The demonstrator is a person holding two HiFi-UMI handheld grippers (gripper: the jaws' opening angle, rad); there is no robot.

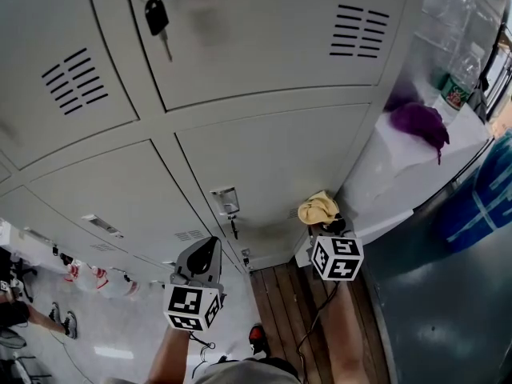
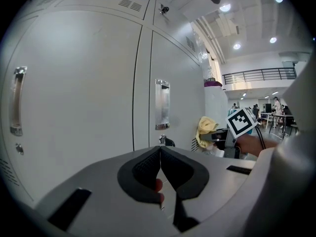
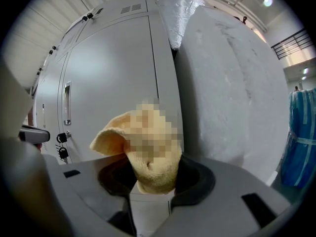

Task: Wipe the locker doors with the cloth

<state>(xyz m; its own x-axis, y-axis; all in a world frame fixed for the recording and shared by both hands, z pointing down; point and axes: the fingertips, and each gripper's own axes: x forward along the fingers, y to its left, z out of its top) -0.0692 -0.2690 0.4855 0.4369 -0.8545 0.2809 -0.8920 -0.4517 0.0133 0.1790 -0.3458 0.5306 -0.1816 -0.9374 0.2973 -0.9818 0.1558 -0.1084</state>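
Observation:
Grey metal locker doors (image 1: 264,158) fill the head view. My right gripper (image 1: 326,224) is shut on a bunched yellow cloth (image 1: 318,209), held near the right edge of the lower right door. In the right gripper view the cloth (image 3: 148,154) stands up out of the right gripper (image 3: 153,179), with that door (image 3: 113,83) and its handle (image 3: 67,102) behind it. Whether the cloth touches the door I cannot tell. My left gripper (image 1: 206,250) hangs lower left, shut with nothing in it. In the left gripper view the left gripper (image 2: 160,157) faces two doors, with the cloth (image 2: 206,131) to the right.
A key (image 1: 158,18) hangs from an upper locker. Right of the lockers stands a white wrapped block (image 1: 384,182) with a purple cloth (image 1: 420,122) on top, and a blue bundle (image 1: 480,198) beyond. Wooden boards (image 1: 280,302) lie below. Shoes (image 1: 84,272) sit at the left.

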